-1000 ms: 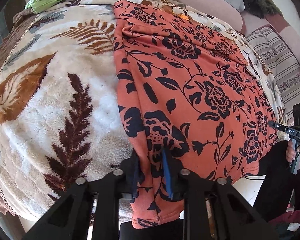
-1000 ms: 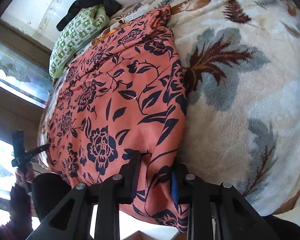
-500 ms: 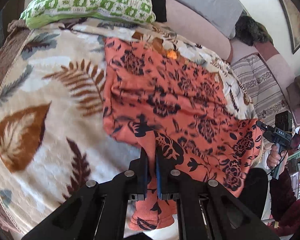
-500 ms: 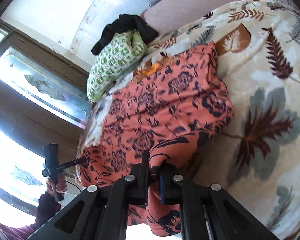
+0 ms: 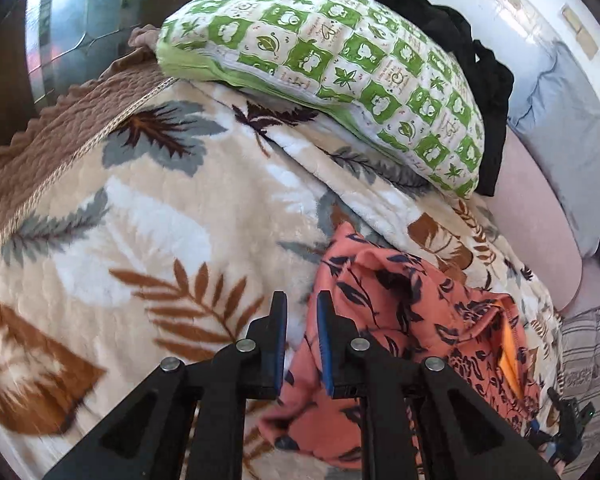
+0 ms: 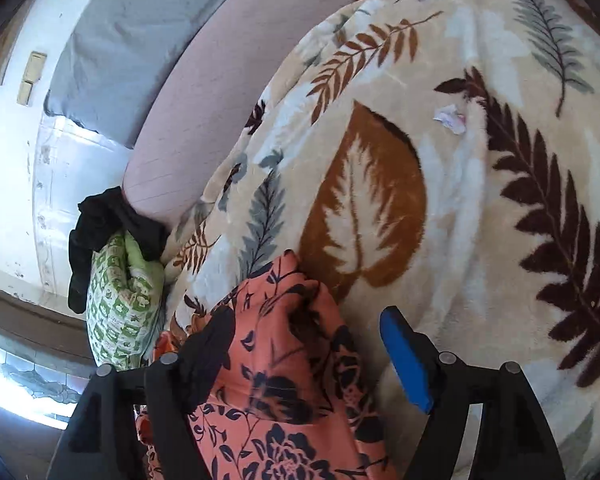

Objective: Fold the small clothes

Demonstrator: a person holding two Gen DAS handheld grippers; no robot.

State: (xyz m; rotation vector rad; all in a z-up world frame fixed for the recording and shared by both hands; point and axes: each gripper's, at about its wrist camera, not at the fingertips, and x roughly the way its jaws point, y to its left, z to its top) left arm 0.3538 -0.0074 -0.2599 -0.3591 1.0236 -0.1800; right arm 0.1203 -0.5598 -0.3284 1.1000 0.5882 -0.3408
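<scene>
An orange garment with dark flowers (image 5: 404, 320) lies bunched on the leaf-patterned blanket (image 5: 148, 240). My left gripper (image 5: 302, 340) is slightly open at the garment's left edge, with no cloth between the pads. In the right wrist view the same garment (image 6: 284, 368) lies heaped between my wide-open right gripper's (image 6: 300, 344) fingers, and its fold drapes over the left finger. The blue pad of the right finger (image 6: 404, 360) is bare.
A green and white patterned pillow (image 5: 340, 72) with black clothing (image 5: 472, 64) on it lies at the bed's head. A pink and grey headboard cushion (image 6: 204, 92) runs behind. A small paper scrap (image 6: 450, 116) lies on the blanket.
Both grippers carried the garment's near edge up the bed toward the pillow, folding it over. Both were shut on the cloth half a second ago and have now opened.
</scene>
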